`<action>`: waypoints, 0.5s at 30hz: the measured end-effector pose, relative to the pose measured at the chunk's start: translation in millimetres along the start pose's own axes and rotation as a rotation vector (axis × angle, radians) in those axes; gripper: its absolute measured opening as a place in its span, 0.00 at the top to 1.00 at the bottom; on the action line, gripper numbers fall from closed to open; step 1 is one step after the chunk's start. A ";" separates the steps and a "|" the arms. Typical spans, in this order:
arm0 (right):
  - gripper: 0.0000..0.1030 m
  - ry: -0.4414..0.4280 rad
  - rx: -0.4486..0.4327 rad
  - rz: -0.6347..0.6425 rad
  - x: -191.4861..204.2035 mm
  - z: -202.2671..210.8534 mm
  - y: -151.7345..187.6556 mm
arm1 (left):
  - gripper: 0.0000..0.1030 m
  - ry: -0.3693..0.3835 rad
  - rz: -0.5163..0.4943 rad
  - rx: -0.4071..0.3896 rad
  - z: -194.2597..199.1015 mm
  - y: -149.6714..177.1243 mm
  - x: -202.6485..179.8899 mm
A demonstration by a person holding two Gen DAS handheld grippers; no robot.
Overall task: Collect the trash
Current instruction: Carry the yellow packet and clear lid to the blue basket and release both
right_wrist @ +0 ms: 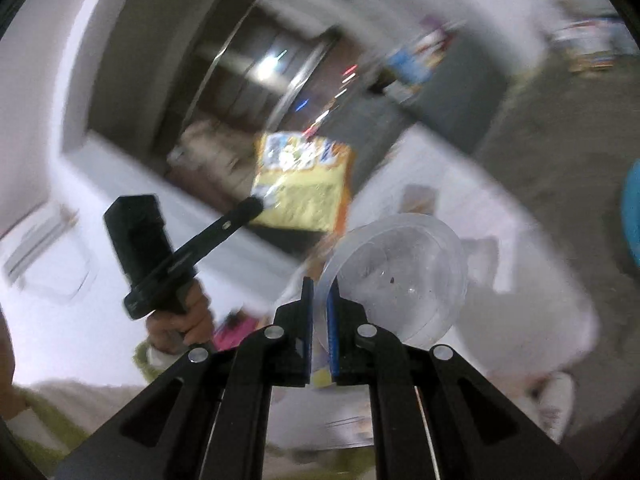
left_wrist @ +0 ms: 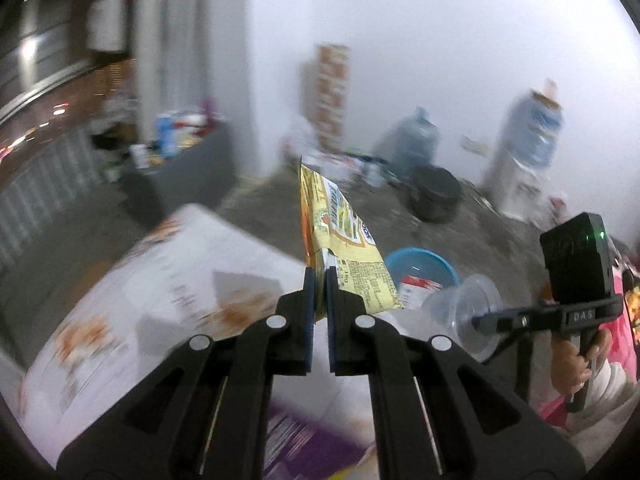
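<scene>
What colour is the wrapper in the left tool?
Mostly pale yellow with orange edging, the wrapper shows best in the left wrist view.

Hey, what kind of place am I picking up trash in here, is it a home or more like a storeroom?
Probably a storeroom or garage-like utility space, not a living room: bare concrete floor, big water jugs standing against a plain white wall, and stacked cartons. Motion blur hides the finer detail.

The right gripper [left_wrist: 478,322] body reads "DAS"; print on the yellow wrapper [left_wrist: 344,240] is too blurred to read.
</scene>
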State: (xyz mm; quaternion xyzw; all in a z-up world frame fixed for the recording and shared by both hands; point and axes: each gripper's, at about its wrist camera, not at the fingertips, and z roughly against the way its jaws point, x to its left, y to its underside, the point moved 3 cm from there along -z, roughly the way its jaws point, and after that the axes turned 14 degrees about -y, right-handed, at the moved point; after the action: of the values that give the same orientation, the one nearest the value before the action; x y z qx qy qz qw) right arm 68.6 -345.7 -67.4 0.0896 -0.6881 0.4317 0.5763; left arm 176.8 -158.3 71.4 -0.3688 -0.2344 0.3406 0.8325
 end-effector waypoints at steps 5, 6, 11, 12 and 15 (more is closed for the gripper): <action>0.93 0.369 -0.152 -0.133 -74.2 81.1 -25.2 | 0.97 0.031 -0.183 0.058 -94.7 -40.1 -89.2; 0.93 0.426 -0.162 -0.147 -86.4 88.6 -27.8 | 0.97 0.041 -0.208 0.076 -112.7 -44.0 -104.4; 0.93 0.567 -0.216 -0.273 -166.3 123.4 -44.5 | 0.97 0.115 -0.290 0.258 -219.0 -45.4 -186.3; 0.93 0.598 -0.214 -0.289 -183.6 125.3 -47.0 | 0.97 0.117 -0.305 0.288 -237.8 -43.7 -199.3; 0.93 0.633 -0.207 -0.335 -221.0 128.2 -49.4 | 0.96 0.111 -0.350 0.356 -288.1 -38.7 -233.5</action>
State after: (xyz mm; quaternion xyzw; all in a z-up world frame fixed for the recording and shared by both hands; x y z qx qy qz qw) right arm 78.2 -548.1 -230.8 0.0042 -0.4917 0.2659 0.8291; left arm 223.2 -481.2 -109.2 -0.1883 -0.1847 0.2066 0.9422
